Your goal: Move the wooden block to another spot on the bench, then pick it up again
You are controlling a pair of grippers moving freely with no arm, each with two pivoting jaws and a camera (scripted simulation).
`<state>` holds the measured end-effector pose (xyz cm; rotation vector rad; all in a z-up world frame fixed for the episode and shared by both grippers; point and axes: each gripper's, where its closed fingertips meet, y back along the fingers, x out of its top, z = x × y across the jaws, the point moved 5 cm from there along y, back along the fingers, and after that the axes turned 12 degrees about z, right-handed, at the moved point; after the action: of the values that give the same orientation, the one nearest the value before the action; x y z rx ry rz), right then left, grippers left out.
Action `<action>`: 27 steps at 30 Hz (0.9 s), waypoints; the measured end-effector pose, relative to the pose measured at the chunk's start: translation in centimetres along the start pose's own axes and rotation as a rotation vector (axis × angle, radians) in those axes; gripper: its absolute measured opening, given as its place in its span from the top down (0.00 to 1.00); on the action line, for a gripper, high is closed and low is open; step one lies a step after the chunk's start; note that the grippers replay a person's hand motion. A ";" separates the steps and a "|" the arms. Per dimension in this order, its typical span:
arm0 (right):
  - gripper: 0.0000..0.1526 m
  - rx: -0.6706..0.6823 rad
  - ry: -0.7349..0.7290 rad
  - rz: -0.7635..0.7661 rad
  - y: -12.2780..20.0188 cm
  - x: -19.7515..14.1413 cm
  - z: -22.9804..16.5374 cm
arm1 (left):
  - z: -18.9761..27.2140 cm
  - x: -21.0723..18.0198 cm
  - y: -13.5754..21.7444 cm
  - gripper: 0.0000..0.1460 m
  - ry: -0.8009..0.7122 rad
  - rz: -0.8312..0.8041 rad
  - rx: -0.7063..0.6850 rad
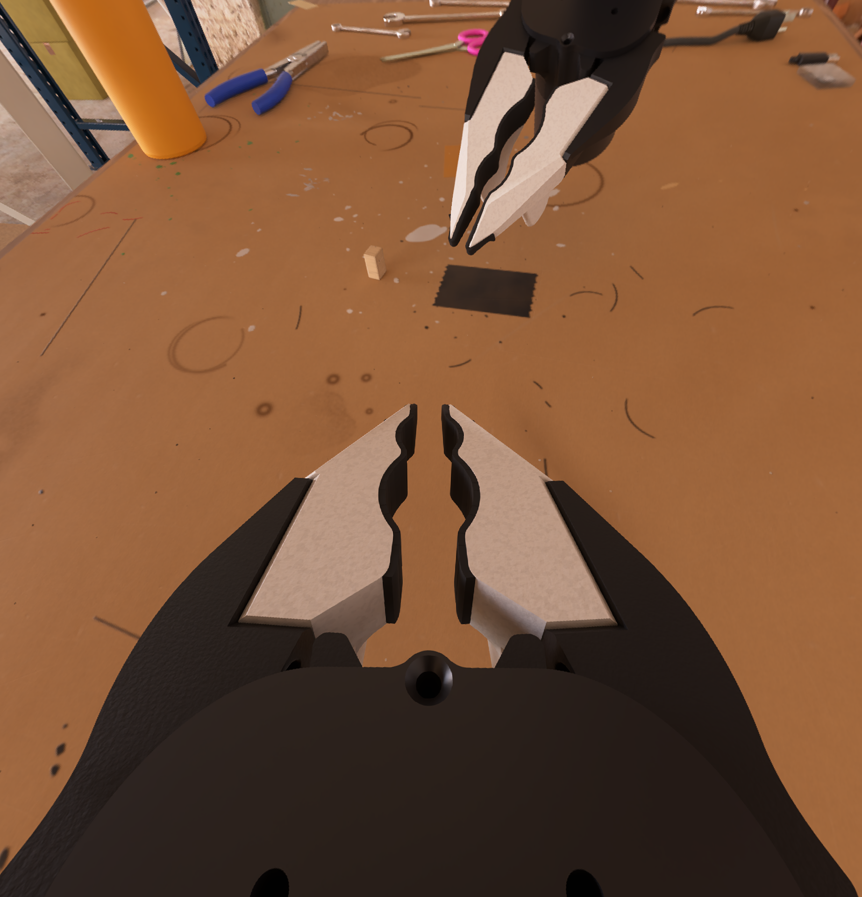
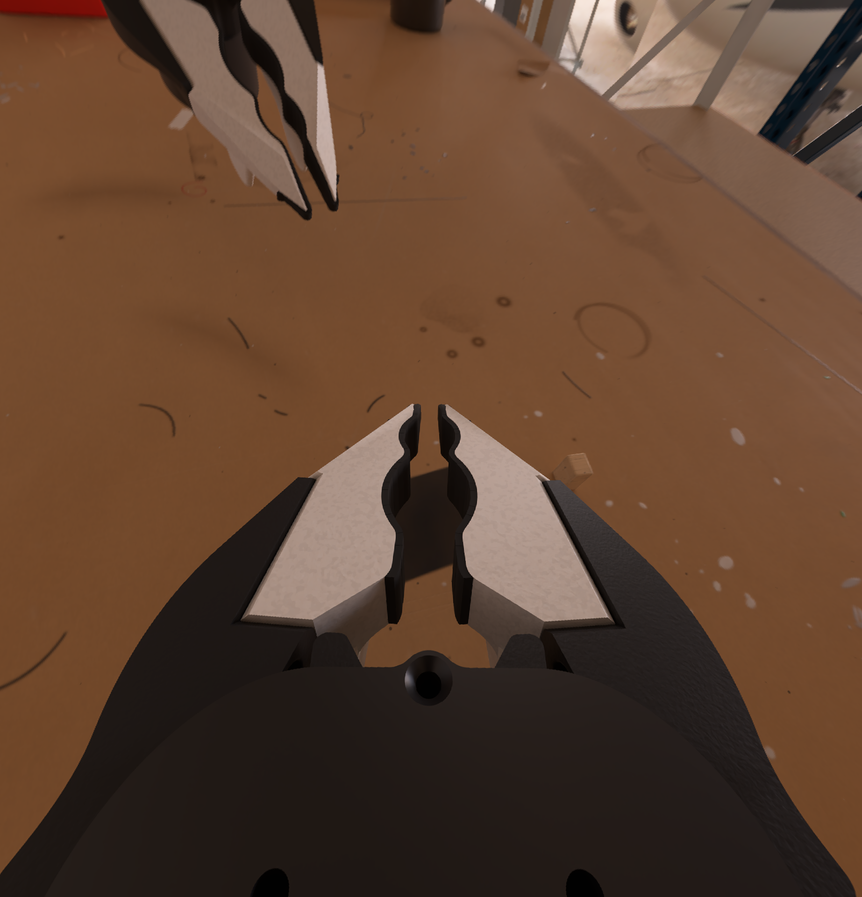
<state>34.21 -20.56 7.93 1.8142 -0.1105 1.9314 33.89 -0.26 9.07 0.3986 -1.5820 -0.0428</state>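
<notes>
A small pale wooden block stands on the brown bench, mid-distance in the left wrist view. My left gripper hovers well short of it, jaws nearly together with only a narrow slit and nothing between. My right gripper points down at the bench just right of the block, above a black patch, also nearly closed and empty. In the right wrist view the block sits on the bench just right of my right gripper, outside its fingers. The left gripper hangs at the upper left.
An orange cylinder stands at the far left by the bench edge. Blue-handled pliers, wrenches, pink-handled scissors and a black plug with cable lie at the far end. The bench edge runs along the right.
</notes>
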 end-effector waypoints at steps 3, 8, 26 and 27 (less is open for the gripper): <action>0.94 0.036 0.009 -0.059 -0.5 -0.6 -0.5 | 0.3 -0.2 -0.3 0.93 -0.024 -0.022 -0.013; 0.93 0.117 0.009 -0.145 -1.0 -1.2 -1.4 | 1.1 -0.6 -0.5 0.92 -0.037 -0.057 -0.069; 0.73 0.033 0.012 -0.349 2.5 -3.4 2.7 | 1.4 -1.1 -1.1 0.93 -0.082 -0.094 -0.064; 0.73 0.037 0.014 -0.358 2.2 -3.5 2.7 | 1.4 -1.1 -1.1 0.93 -0.083 -0.095 -0.063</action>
<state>35.83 -24.52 5.47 1.7062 0.2407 1.7010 32.76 -1.28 7.61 0.4272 -1.6386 -0.1836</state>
